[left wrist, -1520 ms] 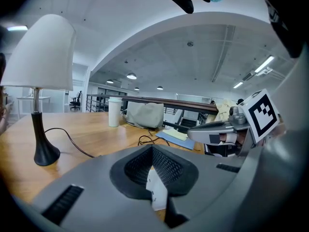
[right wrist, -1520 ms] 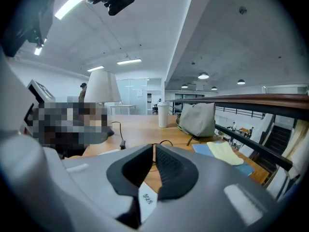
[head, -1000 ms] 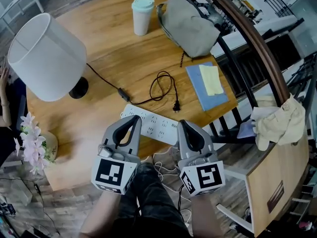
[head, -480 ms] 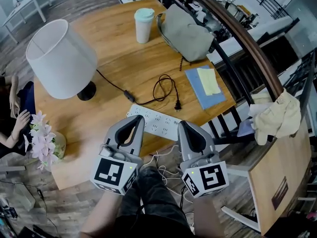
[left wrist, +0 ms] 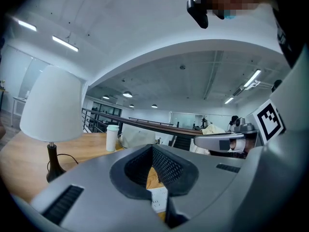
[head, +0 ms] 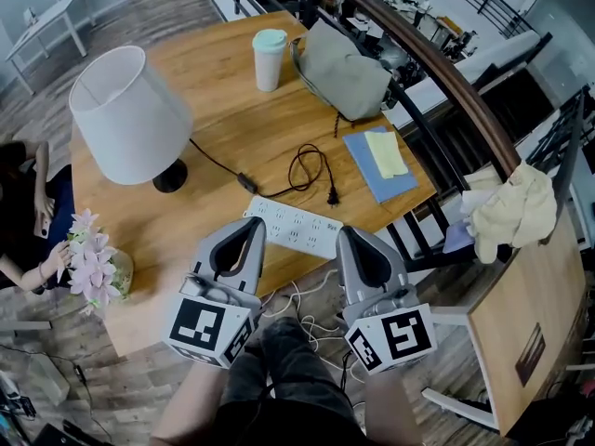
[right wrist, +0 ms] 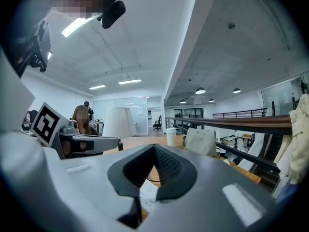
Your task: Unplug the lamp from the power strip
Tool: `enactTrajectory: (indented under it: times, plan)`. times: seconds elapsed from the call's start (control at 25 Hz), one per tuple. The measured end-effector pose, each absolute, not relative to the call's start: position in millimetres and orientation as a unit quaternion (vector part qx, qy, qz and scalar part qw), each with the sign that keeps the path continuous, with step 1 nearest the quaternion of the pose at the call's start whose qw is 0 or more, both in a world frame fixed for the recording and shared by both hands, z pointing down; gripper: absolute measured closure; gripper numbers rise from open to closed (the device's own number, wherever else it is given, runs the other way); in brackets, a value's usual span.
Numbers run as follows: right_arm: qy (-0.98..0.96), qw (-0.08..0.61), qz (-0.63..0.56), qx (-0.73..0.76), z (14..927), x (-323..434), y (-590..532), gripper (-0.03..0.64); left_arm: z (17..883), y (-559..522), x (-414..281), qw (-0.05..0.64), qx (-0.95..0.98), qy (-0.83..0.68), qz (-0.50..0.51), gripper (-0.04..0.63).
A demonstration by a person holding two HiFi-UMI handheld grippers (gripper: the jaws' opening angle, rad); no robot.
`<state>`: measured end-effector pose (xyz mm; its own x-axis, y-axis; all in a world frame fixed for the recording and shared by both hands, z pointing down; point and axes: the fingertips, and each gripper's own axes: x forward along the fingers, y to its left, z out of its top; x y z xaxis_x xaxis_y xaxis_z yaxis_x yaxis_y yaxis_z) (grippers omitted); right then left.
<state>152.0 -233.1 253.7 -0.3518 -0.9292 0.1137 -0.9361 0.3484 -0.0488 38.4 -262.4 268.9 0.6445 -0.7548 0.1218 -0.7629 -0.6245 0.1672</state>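
Wooden round worktop [head: 223,100], seen from above. A lamp [head: 130,114] with a white shade stands at the far left. Its black cord [head: 216,162] runs right, loops once, and ends in a plug [head: 332,196] lying flat on the wood. The plug is just beyond the white power strip [head: 293,226] and apart from it, and no socket I can see has anything in it. I judge the unplugging done.

My left tool [head: 252,224] and right tool [head: 345,234] hover side by side at the near edge. Each has its jaws closed together with nothing between them.

Several things could go wrong from here:
- The strip lies close to the near edge, so a careless sweep of either tool could nudge it off.
- White cables [head: 311,319] hang below that edge by my legs. If I snag them, they may drag the strip down.
- The loose loop of cord sits just past the strip. Catching it could tug the lamp, which looks top-heavy, and tip it.
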Motion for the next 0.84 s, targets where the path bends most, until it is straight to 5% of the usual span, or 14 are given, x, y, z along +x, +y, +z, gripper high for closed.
enactTrajectory:
  times: [0.84]
  plan:
    - [-0.827,0.001,0.043,0.560,202,116,-186,0.609,222,-220,16,0.089,0.911,-0.402,0.010,0.598]
